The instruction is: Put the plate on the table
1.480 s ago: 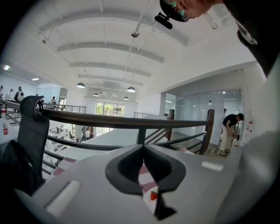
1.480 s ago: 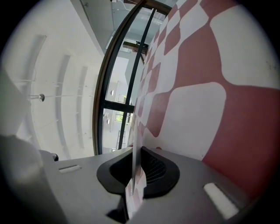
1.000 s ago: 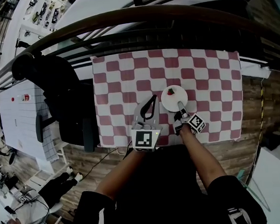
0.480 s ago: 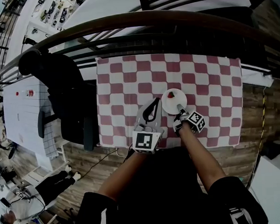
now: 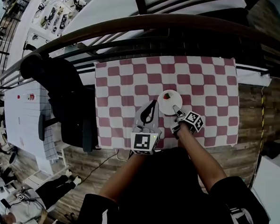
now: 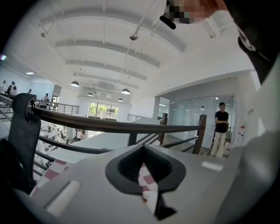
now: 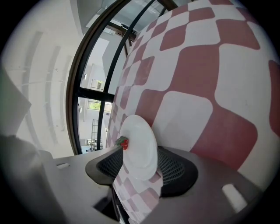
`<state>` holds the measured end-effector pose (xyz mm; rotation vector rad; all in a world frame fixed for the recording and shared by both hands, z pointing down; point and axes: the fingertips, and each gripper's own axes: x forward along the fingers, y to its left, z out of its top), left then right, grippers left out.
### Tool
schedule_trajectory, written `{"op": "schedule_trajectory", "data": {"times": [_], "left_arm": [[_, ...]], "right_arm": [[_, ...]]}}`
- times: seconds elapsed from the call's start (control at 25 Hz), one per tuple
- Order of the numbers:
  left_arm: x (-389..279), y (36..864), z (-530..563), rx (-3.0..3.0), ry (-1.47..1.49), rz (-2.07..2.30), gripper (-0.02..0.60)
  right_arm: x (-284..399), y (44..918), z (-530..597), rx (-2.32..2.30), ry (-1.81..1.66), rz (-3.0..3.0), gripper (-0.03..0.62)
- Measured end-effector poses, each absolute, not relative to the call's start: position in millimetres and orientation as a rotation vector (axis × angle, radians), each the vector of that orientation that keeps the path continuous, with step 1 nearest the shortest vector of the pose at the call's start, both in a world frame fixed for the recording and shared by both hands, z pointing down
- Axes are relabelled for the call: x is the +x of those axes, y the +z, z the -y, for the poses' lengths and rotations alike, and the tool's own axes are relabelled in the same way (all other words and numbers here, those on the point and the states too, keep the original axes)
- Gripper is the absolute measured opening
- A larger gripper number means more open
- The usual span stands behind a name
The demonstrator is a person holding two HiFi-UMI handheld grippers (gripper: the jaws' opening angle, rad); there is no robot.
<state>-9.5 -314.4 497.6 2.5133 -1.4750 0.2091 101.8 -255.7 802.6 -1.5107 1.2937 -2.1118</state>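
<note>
Red-and-white checked table (image 5: 128,81) beside a dark curved railing (image 5: 125,27), with the white plate (image 5: 170,102) lying flat on the cloth.
Wooden floor (image 5: 253,107) runs round the table, a black office chair (image 5: 63,99) stands at its left edge, and the space beyond the railing is bright and white-walled. The plate sits near the table's front edge with a small strawberry (image 5: 167,96) on its far rim. My right gripper (image 5: 176,108) is at the plate's near rim, jaws opening; the plate lies between them but the pads are off it. My left gripper (image 5: 153,103) rests just left of the plate, tips pressed together on nothing.
</note>
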Motion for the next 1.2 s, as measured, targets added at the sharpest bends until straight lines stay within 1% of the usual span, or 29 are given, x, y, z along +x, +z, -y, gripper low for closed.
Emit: {"op": "schedule_trajectory", "data": {"times": [0.24, 0.52, 0.6, 0.72, 0.92, 1.2], "left_arm": [[-9, 496, 304, 2.521, 0.208, 1.485, 0.009], [-16, 492, 294, 2.489, 0.217, 1.503, 0.009], [-19, 490, 295, 2.489, 0.212, 1.502, 0.009], [-26, 486, 292, 2.487, 0.215, 1.505, 0.008], [-35, 479, 289, 2.497, 0.185, 1.488, 0.009], [-42, 462, 285, 2.539, 0.106, 1.474, 0.008]], "right_arm": [[107, 783, 245, -1.501, -2.075, -1.382, 0.252], [105, 738, 250, -1.567, -1.949, -1.583, 0.25], [107, 723, 256, -1.605, -1.889, -1.636, 0.232], [105, 700, 258, -1.597, -1.816, -1.707, 0.181], [97, 660, 260, -1.567, -1.7, -1.8, 0.001], [68, 592, 261, -1.538, -1.587, -1.931, -0.002]]}}
